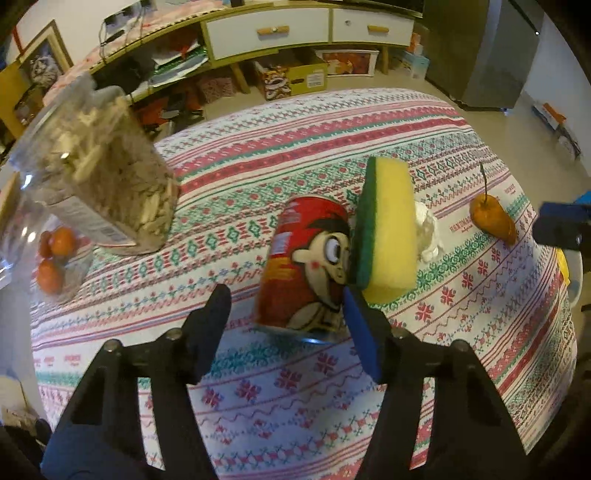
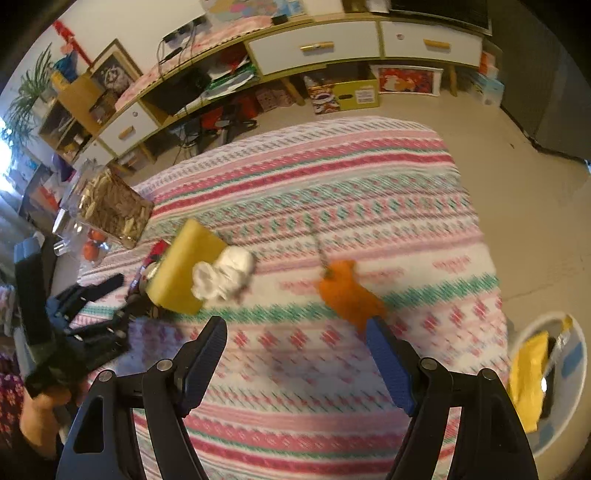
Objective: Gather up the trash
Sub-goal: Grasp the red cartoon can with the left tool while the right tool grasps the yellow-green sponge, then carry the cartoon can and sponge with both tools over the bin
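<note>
I saw the table under a patterned red, green and white cloth, with a cabinet across the floor past its far edge. At the table's left edge stood a clear jar of pale seeds, orange fruit in a clear tub just beside it. Mid-table a red can lay tilted, a yellow-and-green sponge standing on edge against it, a crumpled white tissue touching the sponge's far side. An orange pepper with a thin stem lay near the right edge, apart from the tissue. Off the right edge, a white bin held a yellow wrapper. Left gripper sat parted around the can's near end; pads not clearly pressing it. Right gripper was released, nothing between its fingers, the pepper just past its right fingertip; that view was blurred.
</note>
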Available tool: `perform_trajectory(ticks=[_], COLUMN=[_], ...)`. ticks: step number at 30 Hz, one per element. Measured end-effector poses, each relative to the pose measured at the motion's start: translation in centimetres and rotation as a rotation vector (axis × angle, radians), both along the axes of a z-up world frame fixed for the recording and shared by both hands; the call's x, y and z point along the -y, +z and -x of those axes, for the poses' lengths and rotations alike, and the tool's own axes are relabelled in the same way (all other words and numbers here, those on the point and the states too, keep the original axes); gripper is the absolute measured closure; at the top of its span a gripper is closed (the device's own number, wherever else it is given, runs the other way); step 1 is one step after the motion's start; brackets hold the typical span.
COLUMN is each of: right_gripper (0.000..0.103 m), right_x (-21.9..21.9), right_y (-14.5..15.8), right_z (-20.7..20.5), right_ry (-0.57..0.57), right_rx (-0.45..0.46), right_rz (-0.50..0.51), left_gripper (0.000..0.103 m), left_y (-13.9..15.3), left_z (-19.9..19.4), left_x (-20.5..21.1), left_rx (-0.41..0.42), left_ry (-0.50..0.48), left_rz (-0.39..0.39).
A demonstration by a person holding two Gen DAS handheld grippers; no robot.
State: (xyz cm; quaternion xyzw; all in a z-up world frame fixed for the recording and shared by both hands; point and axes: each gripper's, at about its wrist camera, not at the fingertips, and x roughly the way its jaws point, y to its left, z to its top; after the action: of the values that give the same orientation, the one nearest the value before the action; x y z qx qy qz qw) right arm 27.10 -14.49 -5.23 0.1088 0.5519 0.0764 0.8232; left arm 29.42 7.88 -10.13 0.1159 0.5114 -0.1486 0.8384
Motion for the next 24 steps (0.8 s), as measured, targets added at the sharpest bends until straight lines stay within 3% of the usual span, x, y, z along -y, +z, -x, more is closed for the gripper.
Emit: perform_trajectory(ticks=[4, 11, 15, 21, 24], right_gripper=[0.032, 0.043, 0.044, 0.057, 0.057], right_x=[-3.1, -6.6, -8.0, -10.2, -11.0], right_y=[0.5, -0.2, -0.6, -1.7, -2.5], right_z=[-2.0, -4.6, -5.7, -6.8, -7.0], right_ry=[0.038, 0.071, 0.070, 0.092, 0.087], right_rx=[0.020, 0.011, 0.004, -0.021, -0.053], right_rz=[0.007, -0.020, -0.039, -0.085, -0.051], left_gripper=[0.050, 0.050, 0.050, 0.050, 0.050], left_y=[-0.5, -0.2, 0.4, 0.4, 0.4], left_z=[-0.3, 0.4, 1.1, 2.2, 2.8], left_x=[0.1, -1.0, -3.2, -6.4, -7.3], left_rx=[-0.004, 0.025, 0.039, 0.034, 0.029], left_ry=[-0.031, -0.021, 0.031, 0.114, 0.141], left_rz=[0.031, 0.040, 0.047, 0.067, 0.059])
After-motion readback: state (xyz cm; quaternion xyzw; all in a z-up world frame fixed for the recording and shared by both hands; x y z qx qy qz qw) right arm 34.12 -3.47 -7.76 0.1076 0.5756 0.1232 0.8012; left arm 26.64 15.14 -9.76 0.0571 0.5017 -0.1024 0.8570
